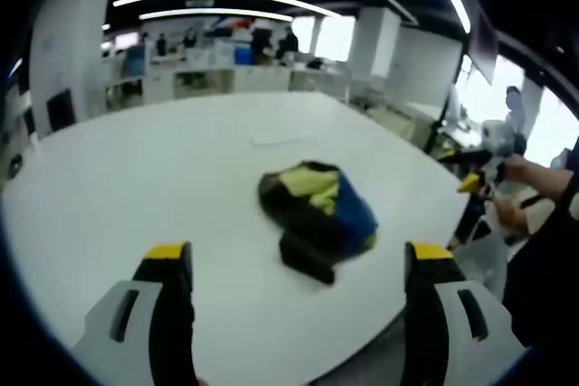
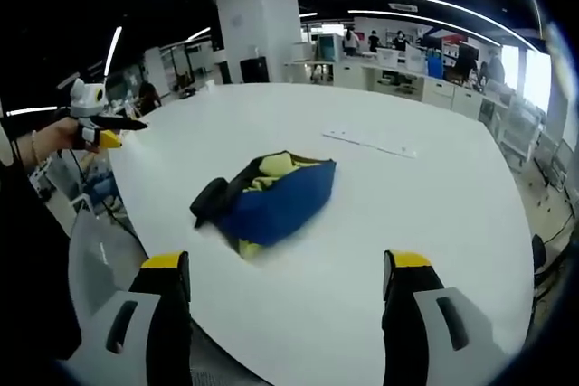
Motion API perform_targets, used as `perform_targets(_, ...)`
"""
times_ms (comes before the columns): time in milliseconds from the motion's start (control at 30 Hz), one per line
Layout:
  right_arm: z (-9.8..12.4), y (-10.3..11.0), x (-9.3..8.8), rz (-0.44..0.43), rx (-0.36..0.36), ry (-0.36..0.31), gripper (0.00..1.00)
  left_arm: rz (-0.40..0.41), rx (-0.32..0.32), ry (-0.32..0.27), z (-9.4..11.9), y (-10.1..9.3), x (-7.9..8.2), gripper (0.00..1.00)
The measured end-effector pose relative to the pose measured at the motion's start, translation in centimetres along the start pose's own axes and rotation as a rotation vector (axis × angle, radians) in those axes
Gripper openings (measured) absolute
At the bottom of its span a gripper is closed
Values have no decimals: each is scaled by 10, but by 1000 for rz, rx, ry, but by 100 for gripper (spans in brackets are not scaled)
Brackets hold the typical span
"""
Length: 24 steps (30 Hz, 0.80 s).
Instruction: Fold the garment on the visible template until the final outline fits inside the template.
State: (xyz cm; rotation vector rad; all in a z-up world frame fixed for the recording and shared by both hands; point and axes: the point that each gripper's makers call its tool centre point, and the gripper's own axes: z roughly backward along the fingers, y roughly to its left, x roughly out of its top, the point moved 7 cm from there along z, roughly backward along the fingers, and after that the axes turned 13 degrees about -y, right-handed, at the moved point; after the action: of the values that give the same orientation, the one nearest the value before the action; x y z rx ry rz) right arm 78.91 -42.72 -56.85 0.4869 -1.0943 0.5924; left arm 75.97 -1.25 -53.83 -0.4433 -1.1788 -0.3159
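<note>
The garment [image 1: 317, 219] is lying crumpled on the white table [image 1: 163, 178], bunched into a loose heap of blue, yellow-green and black cloth. In the left gripper view it is sitting ahead of the left gripper [image 1: 298, 291], between the lines of the two jaws and apart from both, with a black part hanging toward the near table edge. The left jaws are standing wide apart with nothing between them, so this gripper is released.

In the right gripper view the garment [image 2: 271, 196] is showing its blue side, with yellow-green at the top and a black sleeve-like end sticking out to the left. It is lying ahead of the right gripper [image 2: 285, 291], nearer the left jaw's line than the right one, and touching neither. The right jaws are also spread wide and empty, so this gripper is released too.

Beyond the garment, a thin pale strip [image 2: 371, 144] is lying flat on the table [image 2: 434, 223]; whether it is part of the template I cannot tell.

The left gripper [image 2: 109, 124] is coming into the right gripper view from the left, held in a hand [image 2: 54, 137] off the table's edge. The right gripper [image 1: 475, 169] is likewise appearing at the right of the left gripper view, beyond the table's edge.

Behind the table, an office with desks and distant people is showing.
</note>
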Motion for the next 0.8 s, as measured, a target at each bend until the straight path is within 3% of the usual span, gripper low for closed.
perform_targets(800, -37, -11, 5, -22, 34, 24, 77, -11, -42, 38, -45, 10, -4, 82)
